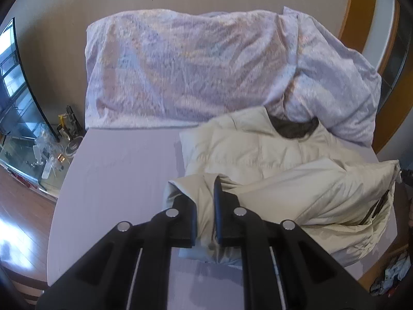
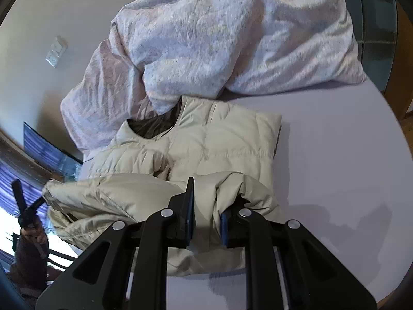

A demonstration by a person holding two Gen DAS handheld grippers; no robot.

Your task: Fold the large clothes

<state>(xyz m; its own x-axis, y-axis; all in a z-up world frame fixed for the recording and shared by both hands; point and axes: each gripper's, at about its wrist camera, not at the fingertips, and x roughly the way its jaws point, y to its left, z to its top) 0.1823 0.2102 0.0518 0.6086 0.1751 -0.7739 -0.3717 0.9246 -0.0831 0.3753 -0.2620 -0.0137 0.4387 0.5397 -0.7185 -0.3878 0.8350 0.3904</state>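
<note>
A cream quilted puffer jacket (image 1: 271,160) with a dark lining at its collar lies on the lilac bed sheet (image 1: 124,170). Its lower part is lifted and bunched toward the cameras. My left gripper (image 1: 205,201) is shut on a fold of the jacket at its left edge. In the right wrist view the jacket (image 2: 211,139) lies collar-up, and my right gripper (image 2: 207,206) is shut on a thick fold of its near edge. The other gripper (image 2: 23,206), held by a hand, shows at the far left of the right wrist view.
A rumpled pale floral duvet (image 1: 191,67) lies piled across the head of the bed behind the jacket. A glass cabinet (image 1: 18,118) and small items stand on the wooden floor to the left. A wooden frame (image 1: 361,13) stands at the back right.
</note>
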